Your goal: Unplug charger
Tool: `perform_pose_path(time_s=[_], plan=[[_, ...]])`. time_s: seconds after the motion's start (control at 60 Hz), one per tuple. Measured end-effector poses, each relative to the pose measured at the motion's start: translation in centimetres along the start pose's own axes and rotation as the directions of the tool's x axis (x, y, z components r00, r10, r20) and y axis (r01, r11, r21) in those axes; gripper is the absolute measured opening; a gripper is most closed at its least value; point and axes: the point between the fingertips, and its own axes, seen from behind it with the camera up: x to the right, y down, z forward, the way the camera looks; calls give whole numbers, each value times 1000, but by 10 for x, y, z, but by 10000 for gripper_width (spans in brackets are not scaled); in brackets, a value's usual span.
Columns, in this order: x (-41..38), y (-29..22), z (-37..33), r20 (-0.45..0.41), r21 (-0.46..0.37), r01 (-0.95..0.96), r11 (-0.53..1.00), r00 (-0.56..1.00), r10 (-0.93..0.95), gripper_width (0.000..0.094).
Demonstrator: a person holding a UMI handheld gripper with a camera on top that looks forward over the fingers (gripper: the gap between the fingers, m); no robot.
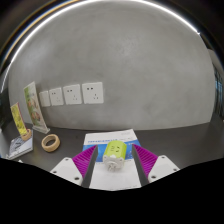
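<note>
A small charger [116,152] with a yellow-green top and a white lower body sits between my two fingers. My gripper [116,159] is shut on it, the magenta pads [88,158] pressing on both of its sides. I hold it above a white sheet with a blue heading [108,138] that lies on the table. A row of white wall sockets [92,93] is on the grey wall well beyond the fingers, to the left. The charger is away from the sockets, with no cable in view.
A roll of tape [49,142] lies on the grey table [170,140] left of the fingers. Yellow-green printed packs [22,122] lean against the wall further left. More switch plates [55,97] continue the socket row.
</note>
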Motion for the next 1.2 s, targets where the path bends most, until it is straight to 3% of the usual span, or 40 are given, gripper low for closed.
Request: perform_pose_path(time_s=[0.15, 0.367, 0.8, 1.0, 1.2], plan=[[-20, -2, -61, -27, 28, 8, 1000, 1000, -7, 710], [-88, 30, -169, -70, 68, 69, 995, 995, -64, 827], [-206, 127, -323, -125, 29, 30, 999, 992, -27, 831], [-193, 135, -353, -131, 56, 58, 997, 990, -51, 827], [-119, 135, -366, -159, 75, 119, 990, 982, -106, 825]])
